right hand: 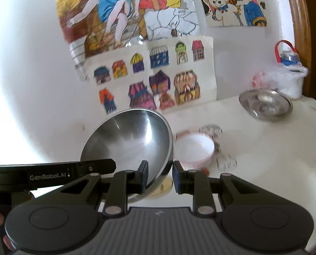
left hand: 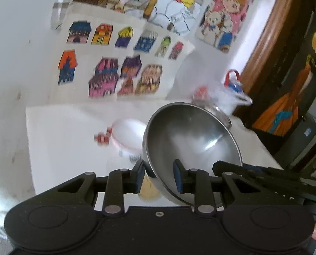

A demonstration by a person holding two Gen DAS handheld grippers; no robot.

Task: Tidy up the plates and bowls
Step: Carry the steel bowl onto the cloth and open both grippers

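Tilted at frame centre: large shiny steel bowl (right hand: 132,140), rim straddled by left gripper (left hand: 159,175) and right gripper (right hand: 160,176); could not tell whether pinched or merely bracketed. Lay unstacked on white table (right hand: 264,159): small white pink-rimmed bowl (right hand: 195,148) centre-right, smaller steel bowl (right hand: 265,104) upper right. Judged barely begun.

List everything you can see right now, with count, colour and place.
Big steel bowl: one, silver, tilted, rim between both grippers' fingers.
Small steel bowl: one, silver, far right on the table.
White bowl: one, pink-rimmed, mid-table behind the big bowl.
Clear glass items: two, beside the white bowl.
White tub: one, red handle, back right corner.
Drawings: several, coloured, on the wall.
Left gripper: black.
Right gripper: black.
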